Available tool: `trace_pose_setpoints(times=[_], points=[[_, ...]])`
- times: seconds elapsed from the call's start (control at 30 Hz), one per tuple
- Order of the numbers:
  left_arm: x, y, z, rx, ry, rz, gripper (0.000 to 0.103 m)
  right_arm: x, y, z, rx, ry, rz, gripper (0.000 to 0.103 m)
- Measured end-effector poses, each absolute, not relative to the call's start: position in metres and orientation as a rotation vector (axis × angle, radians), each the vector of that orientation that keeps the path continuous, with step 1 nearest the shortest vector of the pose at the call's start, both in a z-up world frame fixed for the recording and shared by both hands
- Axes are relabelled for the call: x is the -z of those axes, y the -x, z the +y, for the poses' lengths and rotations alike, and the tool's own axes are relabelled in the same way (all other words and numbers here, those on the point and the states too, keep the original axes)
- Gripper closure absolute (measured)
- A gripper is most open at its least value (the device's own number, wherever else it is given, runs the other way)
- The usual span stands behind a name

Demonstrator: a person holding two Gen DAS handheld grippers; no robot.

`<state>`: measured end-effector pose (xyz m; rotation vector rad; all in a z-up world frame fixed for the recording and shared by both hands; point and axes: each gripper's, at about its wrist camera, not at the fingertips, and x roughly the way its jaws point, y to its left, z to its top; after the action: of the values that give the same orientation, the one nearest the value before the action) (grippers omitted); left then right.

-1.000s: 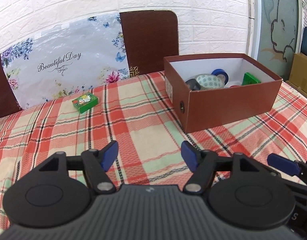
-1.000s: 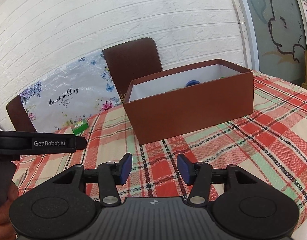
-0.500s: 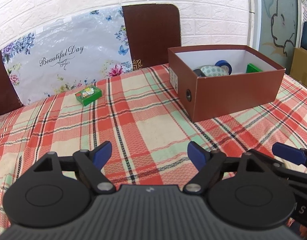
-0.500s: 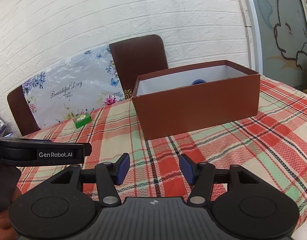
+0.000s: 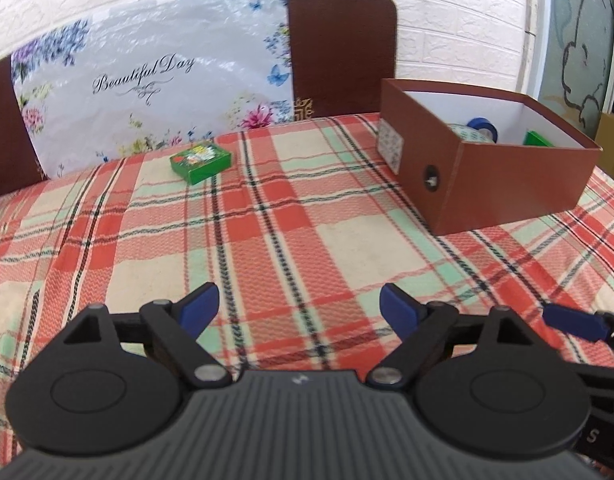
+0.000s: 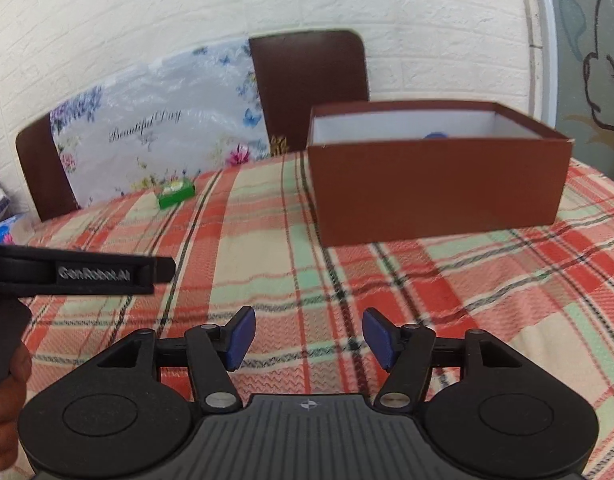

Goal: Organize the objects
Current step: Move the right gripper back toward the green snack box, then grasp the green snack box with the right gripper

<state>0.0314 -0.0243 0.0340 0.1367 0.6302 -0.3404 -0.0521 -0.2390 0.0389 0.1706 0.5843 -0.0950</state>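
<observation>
Though small, the green box [image 5: 201, 161] at the far left of the plaid tablecloth [image 5: 267, 232], well apart from the brown shoebox [image 5: 487, 168], looks light, stiff cardboard; take it across its short sides, its long axis running left-near to right-far. The left gripper [image 5: 299, 312] hovers wide, empty.

Seen from the right wrist, the green box [image 6: 175, 193] lies far left; the right gripper [image 6: 309, 338] gapes empty.

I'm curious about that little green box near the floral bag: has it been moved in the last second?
No. The small green cardboard box sits beside the floral plastic bag; only the camera shifted.
</observation>
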Motion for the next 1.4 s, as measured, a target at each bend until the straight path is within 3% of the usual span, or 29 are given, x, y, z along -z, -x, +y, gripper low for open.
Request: trace_pose_setpoints(times=[0.43, 0.6, 0.83, 1.07, 1.13, 1.23, 1.27, 1.4], points=[[-0.007, -0.110, 0.102, 0.024, -0.071, 0.580, 0.014, -0.028, -0.026, -0.187, -0.052, -0.054, 0.632, 0.043], [0.012, -0.129, 0.131, -0.030, 0.036, 0.599, 0.009, -0.022, -0.085, -0.168, -0.134, 0.011, 0.620, 0.028], [0.014, -0.129, 0.133, -0.012, 0.060, 0.594, 0.006, -0.030, -0.157, -0.142, -0.222, 0.093, 0.554, 0.028], [0.016, -0.130, 0.140, 0.004, 0.112, 0.578, 0.005, -0.035, -0.238, -0.115, -0.274, 0.113, 0.483, 0.018], [0.016, -0.131, 0.141, 0.004, 0.121, 0.576, 0.005, -0.031, -0.261, -0.106, -0.261, 0.136, 0.526, 0.019], [0.016, -0.131, 0.142, 0.003, 0.130, 0.571, 0.005, -0.028, -0.274, -0.107, -0.281, 0.116, 0.575, 0.041], [0.017, -0.131, 0.143, 0.003, 0.134, 0.570, 0.005, -0.028, -0.270, -0.108, -0.280, 0.119, 0.573, 0.044], [0.017, -0.132, 0.143, 0.002, 0.139, 0.569, 0.005, -0.028, -0.228, -0.121, -0.278, 0.098, 0.573, 0.044]])
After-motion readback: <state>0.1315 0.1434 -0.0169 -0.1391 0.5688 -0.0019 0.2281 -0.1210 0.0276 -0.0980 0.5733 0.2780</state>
